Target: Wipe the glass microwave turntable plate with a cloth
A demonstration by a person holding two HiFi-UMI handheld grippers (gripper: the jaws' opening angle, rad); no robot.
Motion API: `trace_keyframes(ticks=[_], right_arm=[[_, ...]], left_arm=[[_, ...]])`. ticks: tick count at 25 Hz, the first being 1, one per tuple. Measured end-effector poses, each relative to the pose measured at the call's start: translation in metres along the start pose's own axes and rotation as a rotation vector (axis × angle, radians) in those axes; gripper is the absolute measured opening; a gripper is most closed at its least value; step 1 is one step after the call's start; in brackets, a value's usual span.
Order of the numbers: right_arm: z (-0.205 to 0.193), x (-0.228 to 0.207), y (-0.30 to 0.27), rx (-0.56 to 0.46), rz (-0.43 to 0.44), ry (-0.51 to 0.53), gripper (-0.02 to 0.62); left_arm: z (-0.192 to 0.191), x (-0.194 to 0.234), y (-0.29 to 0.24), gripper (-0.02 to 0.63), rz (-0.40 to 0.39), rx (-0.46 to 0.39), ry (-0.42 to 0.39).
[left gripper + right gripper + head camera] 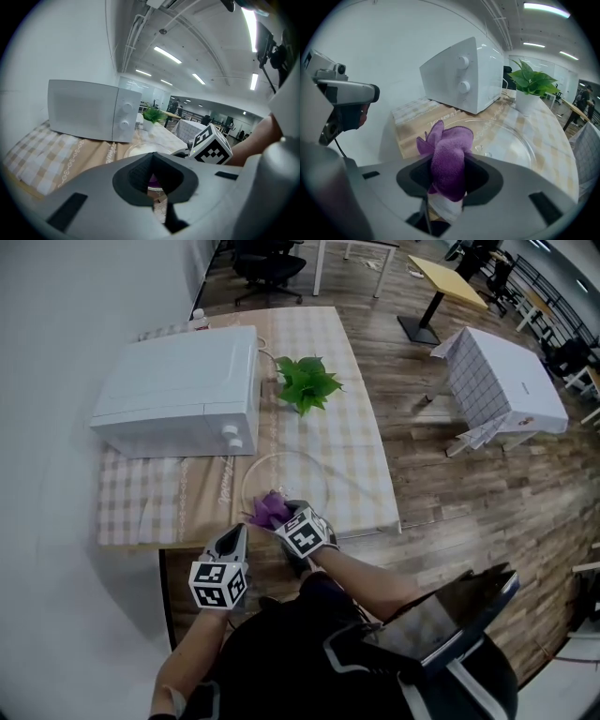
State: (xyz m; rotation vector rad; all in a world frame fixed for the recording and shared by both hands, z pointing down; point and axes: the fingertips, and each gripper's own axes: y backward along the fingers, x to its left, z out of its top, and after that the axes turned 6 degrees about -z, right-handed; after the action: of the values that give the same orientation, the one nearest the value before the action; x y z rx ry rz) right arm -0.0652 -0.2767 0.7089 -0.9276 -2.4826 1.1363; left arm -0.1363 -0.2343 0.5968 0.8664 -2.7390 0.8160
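Glass turntable plate (302, 470) flat on the checked bench (361, 442), just in front of the white microwave (178, 390). Purple cloth (270, 510) at the plate's rim farthest from the microwave, pinched in the right tongs (284, 518). Left tongs (234, 540) pressed together, empty, just beside, at the bench edge. Potted plant (305, 382) beside the microwave.
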Motion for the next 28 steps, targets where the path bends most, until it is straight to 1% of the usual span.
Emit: trace_keyframes(ticks=[7,15,20,28], right_arm=[[-0.016,-0.019,0.014,0.005,-0.046,-0.041,0.160],[-0.040,-0.045,0.035,0.015,-0.111,-0.090,0.160],[-0.051,-0.057,0.046,0.010,-0.145,-0.111,0.161],[-0.059,-0.062,0.058,0.005,-0.166,-0.127,0.164]], left_arm=[[0.000,-0.015,-0.011,0.003,-0.048,0.009,-0.021],[-0.006,-0.030,-0.024,0.003,-0.101,0.022,0.001],[-0.013,-0.037,-0.030,0.003,-0.117,0.043,-0.012],[-0.016,-0.047,-0.037,0.003,-0.141,0.042,-0.029]])
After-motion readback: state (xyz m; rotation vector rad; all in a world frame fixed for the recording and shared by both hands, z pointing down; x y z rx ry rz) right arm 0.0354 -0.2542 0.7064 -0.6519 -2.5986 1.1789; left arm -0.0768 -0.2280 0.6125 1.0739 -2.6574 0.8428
